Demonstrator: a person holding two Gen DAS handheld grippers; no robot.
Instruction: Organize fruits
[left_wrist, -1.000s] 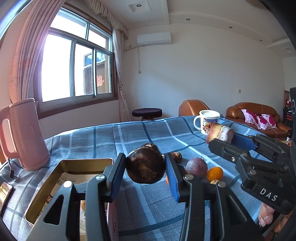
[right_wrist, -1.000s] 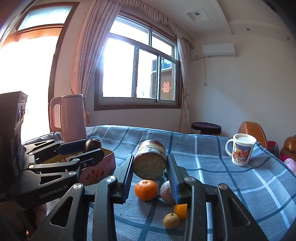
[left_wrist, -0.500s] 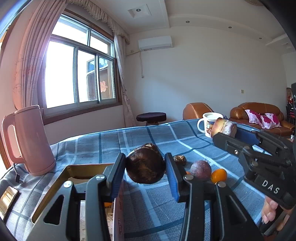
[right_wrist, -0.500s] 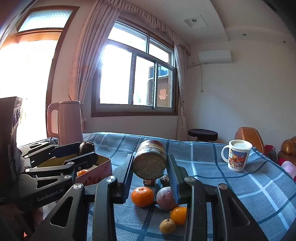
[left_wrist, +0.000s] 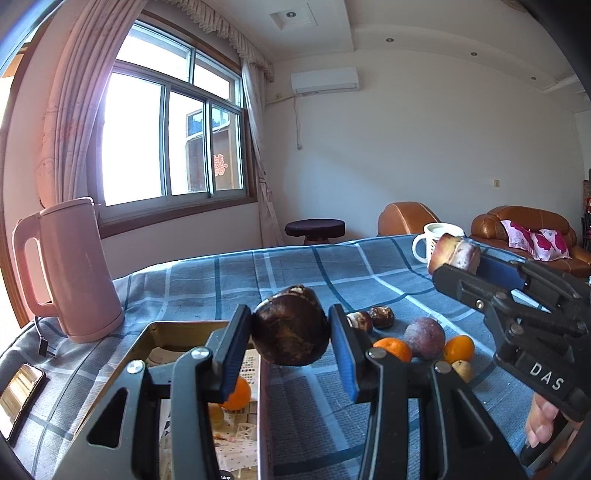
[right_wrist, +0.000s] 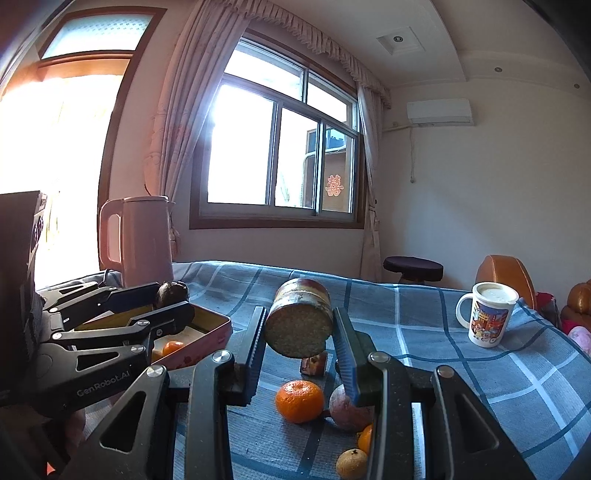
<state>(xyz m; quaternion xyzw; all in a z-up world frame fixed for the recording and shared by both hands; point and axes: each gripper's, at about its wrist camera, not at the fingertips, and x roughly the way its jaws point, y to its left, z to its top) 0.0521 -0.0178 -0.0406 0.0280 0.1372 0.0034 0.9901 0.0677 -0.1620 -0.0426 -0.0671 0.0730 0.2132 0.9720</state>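
Note:
My left gripper (left_wrist: 291, 332) is shut on a dark brown round fruit (left_wrist: 290, 334), held above the right edge of an open tin box (left_wrist: 155, 332); an orange (left_wrist: 238, 393) lies inside the box. My right gripper (right_wrist: 299, 332) is shut on a cut fruit piece (right_wrist: 300, 326) with a pale, grainy flat face, held above the table. Below it on the blue checked cloth lie a tangerine (right_wrist: 299, 400), a purple-brown fruit (right_wrist: 345, 408), a small orange and a small yellowish fruit (right_wrist: 351, 461). The right gripper (left_wrist: 465, 258) shows in the left wrist view, the left gripper (right_wrist: 173, 299) in the right wrist view.
A pink kettle (left_wrist: 64, 269) stands at the table's left, its plug lying beside it, with a phone (left_wrist: 20, 393) at the near left edge. A printed white mug (right_wrist: 487, 317) stands at the far right. Two small dark fruits (left_wrist: 371, 317) lie beyond the pile.
Both views have tipped slightly upward, so the table and fruit sit lower in frame. Each gripper keeps hold of its fruit; the box now lies more directly under the left gripper.

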